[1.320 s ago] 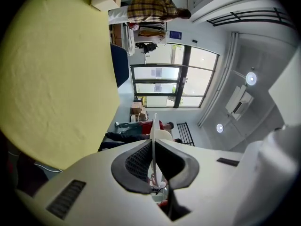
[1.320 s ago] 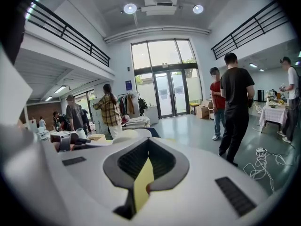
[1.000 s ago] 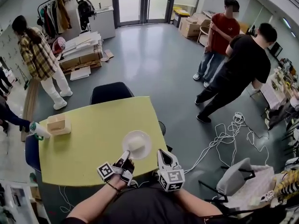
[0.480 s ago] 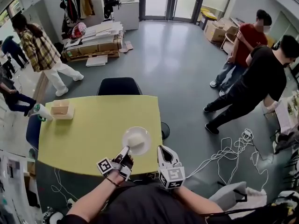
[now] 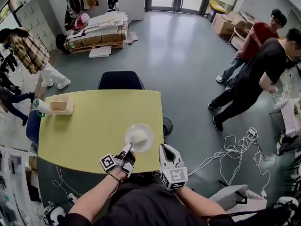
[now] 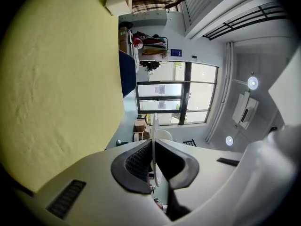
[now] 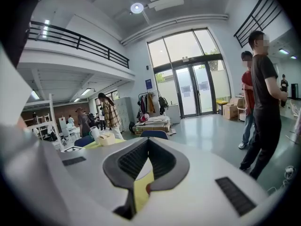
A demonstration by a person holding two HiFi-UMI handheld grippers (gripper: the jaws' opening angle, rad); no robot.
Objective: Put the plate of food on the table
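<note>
Sitting near the front right edge of the yellow table [image 5: 84,126], the plate [image 5: 139,137] w/ its white mound of food [image 5: 138,135] has barely shifted vs. a second ago: same spot on the top, a touch further in at most. Most of the apparent change is the head camera swinging, not the plate. Can't tell if it's fully down or a hair above the surface.

Left gripper [image 5: 126,150] still clamped on the near rim; its own view shows the thin plate edge [image 6: 154,140] pinched tight between the pads. Right gripper [image 5: 165,149] hangs just beside the plate at the table edge, jaws closed together, nothing in them.

Meaning: placing looks approx. done; what's left is prob. to let go of the rim & back off.

Further out: tan box [image 5: 60,103] & cup [image 5: 41,106] at the far left corner, unmoved. Dark chair [image 5: 120,80] behind the table. Person in plaid [image 5: 28,55] has walked further left.

Writing: nothing legible. Square black-and-white markers [image 5: 107,163] on the gripper cubes carry no text. Green on the cup & a blue sign [image 7: 148,84] in the right gripper view: too small to read.
</note>
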